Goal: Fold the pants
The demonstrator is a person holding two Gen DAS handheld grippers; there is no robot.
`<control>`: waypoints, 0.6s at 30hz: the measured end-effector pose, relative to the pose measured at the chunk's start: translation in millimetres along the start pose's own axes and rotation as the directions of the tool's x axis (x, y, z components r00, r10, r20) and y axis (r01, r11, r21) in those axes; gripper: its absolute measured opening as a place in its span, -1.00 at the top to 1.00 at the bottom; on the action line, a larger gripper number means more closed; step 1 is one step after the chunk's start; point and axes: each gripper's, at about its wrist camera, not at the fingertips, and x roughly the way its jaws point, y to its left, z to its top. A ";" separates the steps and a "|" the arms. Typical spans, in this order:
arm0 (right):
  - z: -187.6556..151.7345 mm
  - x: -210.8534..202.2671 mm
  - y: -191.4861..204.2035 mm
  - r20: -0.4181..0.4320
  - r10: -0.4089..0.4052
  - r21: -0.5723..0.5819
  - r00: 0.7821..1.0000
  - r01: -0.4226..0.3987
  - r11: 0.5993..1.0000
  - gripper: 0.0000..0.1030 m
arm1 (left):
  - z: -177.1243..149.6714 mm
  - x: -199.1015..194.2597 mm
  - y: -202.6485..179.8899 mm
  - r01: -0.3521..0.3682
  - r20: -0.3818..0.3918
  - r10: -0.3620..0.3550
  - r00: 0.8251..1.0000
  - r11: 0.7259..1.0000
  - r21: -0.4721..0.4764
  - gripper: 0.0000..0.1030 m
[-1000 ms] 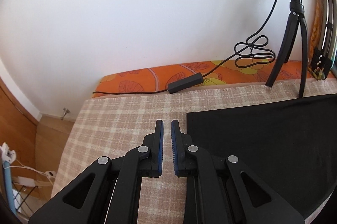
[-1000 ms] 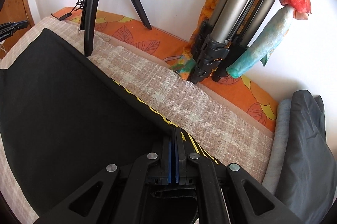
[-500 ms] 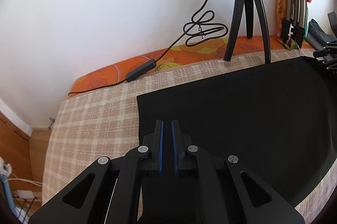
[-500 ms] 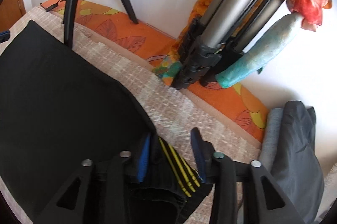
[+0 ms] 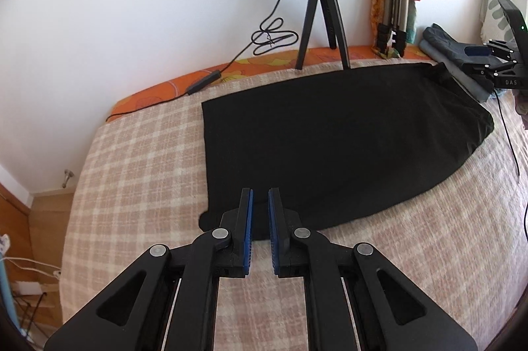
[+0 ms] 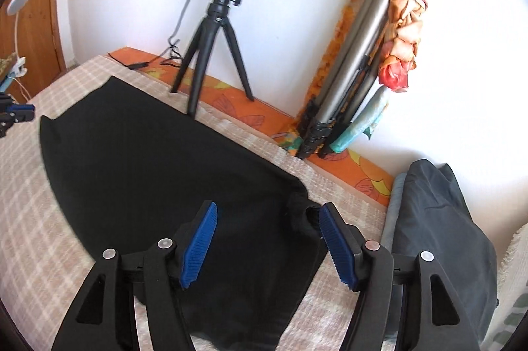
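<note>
The black pants (image 5: 330,133) lie spread flat on the checked blanket (image 5: 132,186), one straight end to the left and the rounded end to the right. My left gripper (image 5: 260,191) hovers over their near left corner, shut, with nothing between its blue pads. In the right wrist view the pants (image 6: 165,169) run off to the left. My right gripper (image 6: 268,206) hangs above their bunched right end; its jaws are opening and the pads touch no cloth. The left wrist view shows that gripper's blue pad (image 5: 477,50) at the far right.
A ring light on a small black tripod (image 5: 321,20) stands at the wall behind the pants, its cable (image 5: 270,37) trailing left. A folded tripod (image 6: 346,80) leans on the wall. Folded grey clothes (image 6: 439,235) lie right of the pants. Another cable (image 5: 508,136) crosses the blanket's right side.
My right gripper let go of the yellow-striped end of the pants, opened wide and rose back from it. My left gripper, still shut, swung from beside the pants to over their near corner.
</note>
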 end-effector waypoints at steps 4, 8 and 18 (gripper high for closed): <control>-15.2 -23.7 46.8 0.009 0.124 -0.070 0.992 -0.123 0.990 -0.30 | -20.0 2.0 -13.1 0.053 -0.027 -0.053 0.998 0.998 0.022 0.84; -26.4 -21.3 99.7 -0.033 0.224 -0.169 0.974 -0.227 0.959 -0.28 | -27.9 13.6 -24.3 0.109 -0.073 -0.107 0.992 0.994 0.027 0.84; -29.6 13.4 190.8 -0.113 0.260 -0.338 0.959 -0.283 0.898 -0.27 | -27.4 34.9 -24.5 0.127 -0.078 -0.126 0.989 0.992 -0.001 0.84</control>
